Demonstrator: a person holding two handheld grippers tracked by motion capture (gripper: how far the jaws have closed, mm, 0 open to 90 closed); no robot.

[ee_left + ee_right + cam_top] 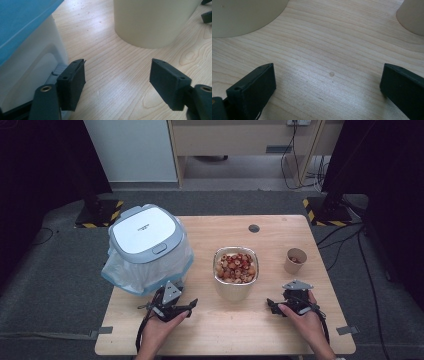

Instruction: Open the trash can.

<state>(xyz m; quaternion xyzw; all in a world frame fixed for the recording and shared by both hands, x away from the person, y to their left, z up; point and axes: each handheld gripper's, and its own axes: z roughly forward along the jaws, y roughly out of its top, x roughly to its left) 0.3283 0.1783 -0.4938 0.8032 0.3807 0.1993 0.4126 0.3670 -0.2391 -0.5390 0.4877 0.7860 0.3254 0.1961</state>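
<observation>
Both grippers are resting near the table's front edge, fingers spread and empty. The bowl between them is sitting brimful, likely heavy and smooth-walled, and is best clasped low across opposite sides.

Hidden and cut-off parts

The paper cup's contents are too small to tell; the bin is cropped at the frame's upper left.

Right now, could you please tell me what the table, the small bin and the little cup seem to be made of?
Table: pale wood or laminate, visible grain. Small bin: smooth grey-and-white plastic lid, thin film liner bunched below. Little cup: matt tan, probably paper.
</observation>
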